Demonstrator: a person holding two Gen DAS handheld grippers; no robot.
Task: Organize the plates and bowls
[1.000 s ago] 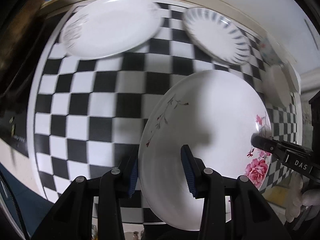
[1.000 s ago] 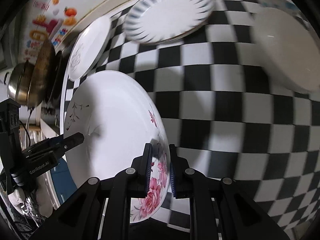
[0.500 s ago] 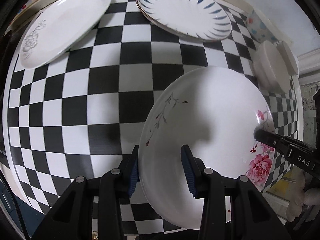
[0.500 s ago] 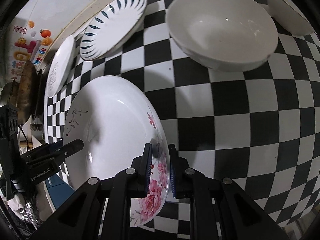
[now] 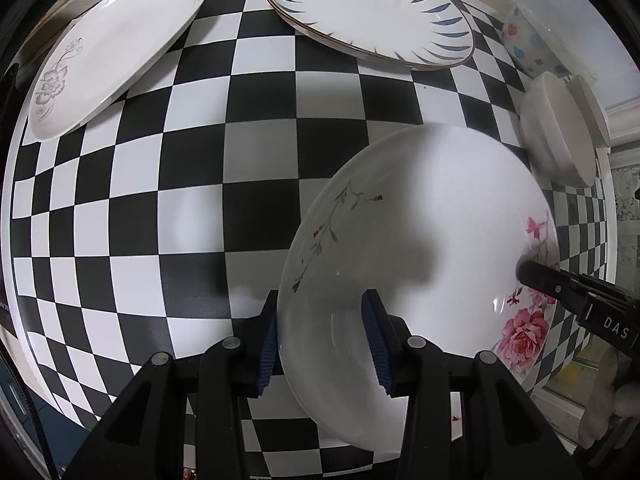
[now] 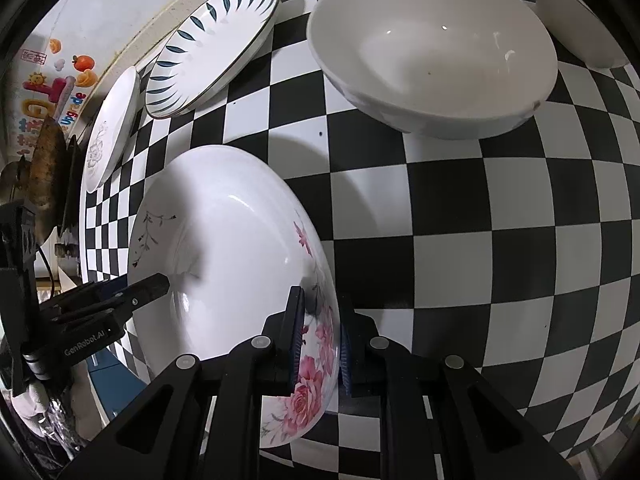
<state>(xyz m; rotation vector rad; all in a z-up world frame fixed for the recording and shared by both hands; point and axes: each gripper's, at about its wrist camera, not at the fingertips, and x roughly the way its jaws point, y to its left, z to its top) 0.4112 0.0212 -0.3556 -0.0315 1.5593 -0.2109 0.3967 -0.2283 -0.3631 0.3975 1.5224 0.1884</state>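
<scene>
While both grippers gripped opposite rims, the rose-pattern plate (image 5: 420, 248) was held low over the checkered table (image 5: 192, 216), near its front edge; whether its underside touched the cloth could not be told.

Item 1. Left gripper (image 5: 324, 332): jaws straddling the plate's near rim at a moderate spread, one pad outside, one inside; contact looked likely but firm closure could not be confirmed.

Item 2. Right gripper (image 6: 318, 334): jaws narrow, pinched on the rim at the pink roses.

Item 3. Blue-leaf plate (image 5: 368, 12): at the far side of the table, flat.

Item 4. Grey-flower plate (image 5: 116, 44): far left, just beside the blue-leaf plate.

Item 5. White bowl (image 6: 432, 48): upright, apart from the carried plate; a second white bowl (image 6: 576, 20) and a dotted cup (image 5: 528, 44) close by it.

Step judged in hand: two-handed carry of the rose-pattern plate toward the other plates. Next move would likely call for a level lift and forward travel, then lowering it squarely onto a plate, with both grips released together.
</scene>
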